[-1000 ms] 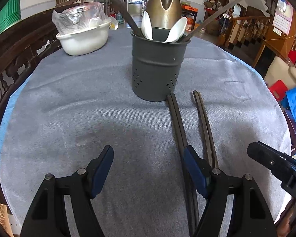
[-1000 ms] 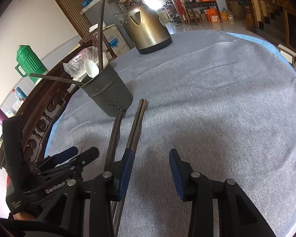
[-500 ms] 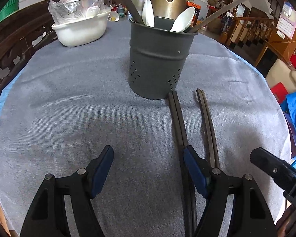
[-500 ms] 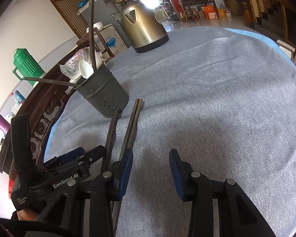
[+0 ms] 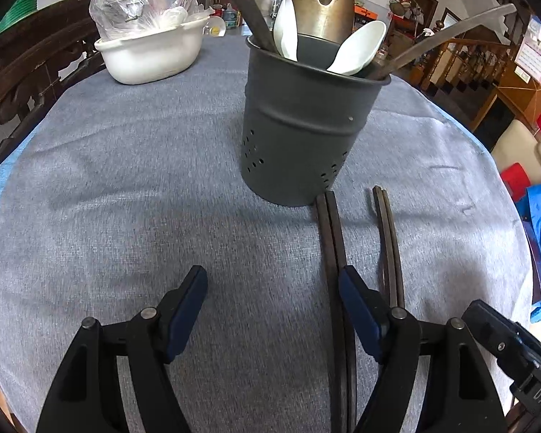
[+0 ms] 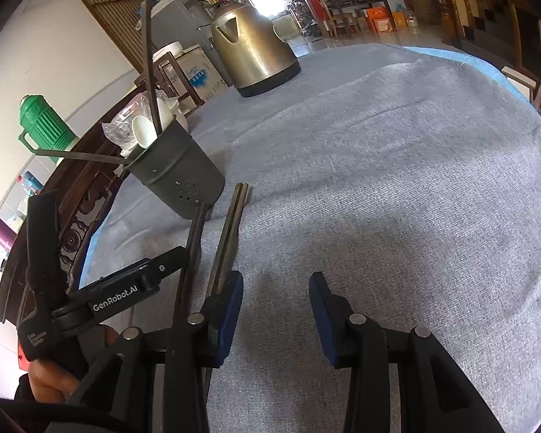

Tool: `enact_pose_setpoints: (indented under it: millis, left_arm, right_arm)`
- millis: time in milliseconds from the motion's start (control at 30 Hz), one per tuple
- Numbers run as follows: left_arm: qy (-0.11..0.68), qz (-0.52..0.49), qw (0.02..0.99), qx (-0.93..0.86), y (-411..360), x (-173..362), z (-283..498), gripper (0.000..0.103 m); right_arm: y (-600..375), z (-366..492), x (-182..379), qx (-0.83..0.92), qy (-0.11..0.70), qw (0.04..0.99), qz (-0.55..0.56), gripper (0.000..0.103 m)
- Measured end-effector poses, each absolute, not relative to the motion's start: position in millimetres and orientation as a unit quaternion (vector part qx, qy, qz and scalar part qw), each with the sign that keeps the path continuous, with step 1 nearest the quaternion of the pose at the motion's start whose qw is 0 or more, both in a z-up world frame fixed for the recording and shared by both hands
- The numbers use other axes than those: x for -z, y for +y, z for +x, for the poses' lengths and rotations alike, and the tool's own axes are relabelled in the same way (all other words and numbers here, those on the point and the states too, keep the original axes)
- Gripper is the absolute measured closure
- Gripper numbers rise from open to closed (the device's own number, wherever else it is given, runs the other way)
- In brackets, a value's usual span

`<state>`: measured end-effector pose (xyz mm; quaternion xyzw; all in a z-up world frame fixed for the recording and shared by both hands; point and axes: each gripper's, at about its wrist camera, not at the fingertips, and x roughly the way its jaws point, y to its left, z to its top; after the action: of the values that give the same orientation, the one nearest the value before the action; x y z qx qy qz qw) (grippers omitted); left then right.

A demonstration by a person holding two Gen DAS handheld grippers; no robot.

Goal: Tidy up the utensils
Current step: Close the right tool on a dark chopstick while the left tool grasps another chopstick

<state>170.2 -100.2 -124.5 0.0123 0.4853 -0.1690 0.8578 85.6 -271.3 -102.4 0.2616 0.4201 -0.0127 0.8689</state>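
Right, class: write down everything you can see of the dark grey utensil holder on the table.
The utensil holder is a dark grey, matt, metal-looking cylinder with a ridge round its upper body and clusters of small drain holes low on its wall. It stands upright on the grey tablecloth. Inside lean two white spoons and dark chopsticks sticking out past the rim. One pair of chopsticks lying on the cloth reaches its base and seems to touch it.

home dining room | kettle [image 5: 319, 3] | staircase [image 5: 461, 68] | fridge [image 6: 184, 25]
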Motion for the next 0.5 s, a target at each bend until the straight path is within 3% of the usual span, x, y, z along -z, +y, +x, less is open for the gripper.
enact_pose_setpoints:
  millis: [367, 500]
  left_arm:
    - [0.493, 0.022, 0.852, 0.173, -99, 124, 183, 0.025]
    - [0.487, 0.088, 0.853, 0.166, -106, 128, 177, 0.026]
  right_arm:
    - [-267, 89, 101, 0.014, 0.423, 0.869, 0.256, 0.062]
    - [-264, 90, 98, 0.014, 0.422, 0.871, 0.252, 0.062]
